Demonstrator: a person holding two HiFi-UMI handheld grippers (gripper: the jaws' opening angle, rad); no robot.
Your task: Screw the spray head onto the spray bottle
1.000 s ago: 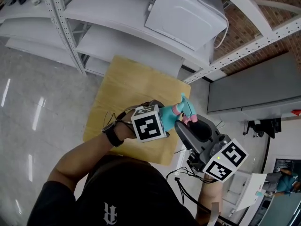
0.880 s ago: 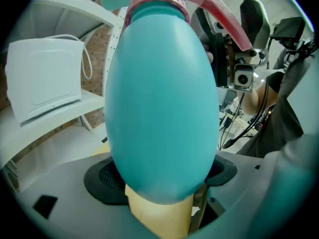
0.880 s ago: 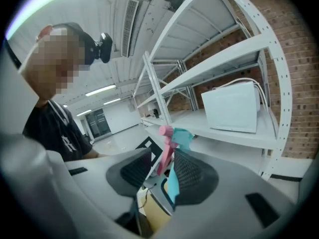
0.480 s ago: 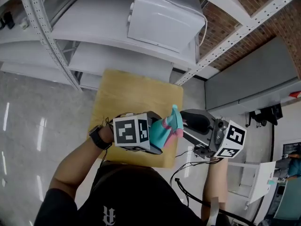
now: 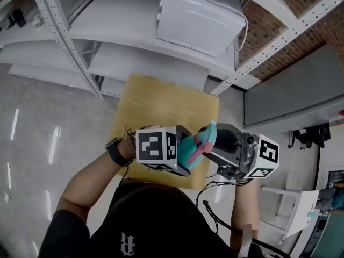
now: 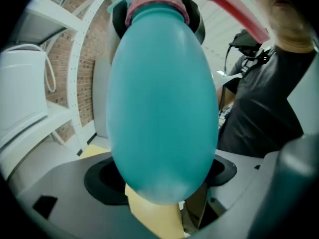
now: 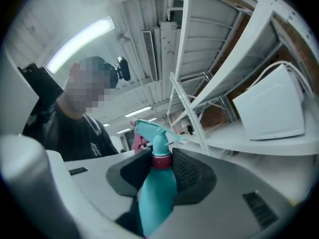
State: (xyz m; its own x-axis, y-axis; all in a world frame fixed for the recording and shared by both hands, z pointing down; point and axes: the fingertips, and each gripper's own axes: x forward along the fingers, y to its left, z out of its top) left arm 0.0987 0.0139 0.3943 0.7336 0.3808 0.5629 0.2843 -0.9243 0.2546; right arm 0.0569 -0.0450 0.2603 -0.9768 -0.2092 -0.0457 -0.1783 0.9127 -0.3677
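Grip status: my left tool clamps the teal plastic spray bottle above the yellow wooden table; my right tool pinches the pink collar of its teal spray head.

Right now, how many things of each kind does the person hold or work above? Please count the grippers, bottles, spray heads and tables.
Grippers: 2 (left gripper, right gripper)
Teal spray bottle: 1
Teal spray head with pink trigger: 1
Wooden table: 1
Total: 5
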